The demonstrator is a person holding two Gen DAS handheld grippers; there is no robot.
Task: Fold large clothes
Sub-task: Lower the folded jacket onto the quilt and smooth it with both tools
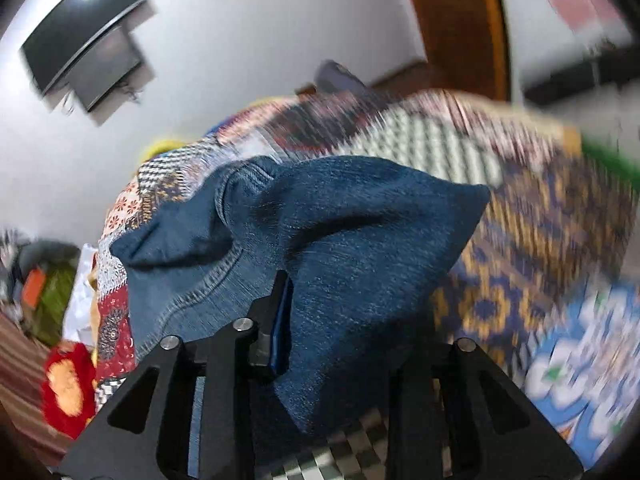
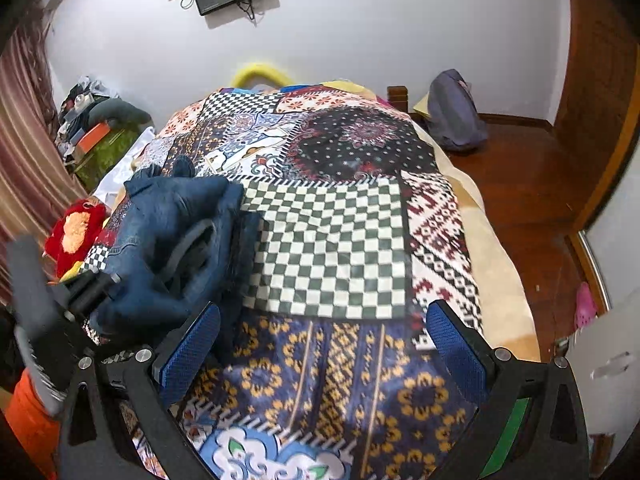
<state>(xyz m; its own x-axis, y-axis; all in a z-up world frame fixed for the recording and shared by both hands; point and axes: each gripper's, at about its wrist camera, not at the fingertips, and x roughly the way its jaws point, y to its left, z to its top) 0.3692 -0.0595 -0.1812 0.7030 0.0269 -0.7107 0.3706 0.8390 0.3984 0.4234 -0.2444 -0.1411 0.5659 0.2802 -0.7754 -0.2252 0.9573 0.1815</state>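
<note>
A blue denim garment (image 1: 320,232) hangs bunched from my left gripper (image 1: 292,312), which is shut on its cloth; only one blue-padded finger shows, the other is under the fabric. In the right wrist view the same denim (image 2: 168,240) is held up over the left side of the bed, with the left gripper (image 2: 92,284) under it. My right gripper (image 2: 324,344) is open and empty, its blue pads (image 2: 188,348) spread above the bedspread to the right of the denim.
The bed carries a patchwork bedspread (image 2: 332,240) with checkered and floral panels. A red plush cushion (image 2: 76,232) lies at its left edge. A grey backpack (image 2: 456,112) stands on the wooden floor at the far right. A cluttered shelf (image 2: 92,128) stands far left.
</note>
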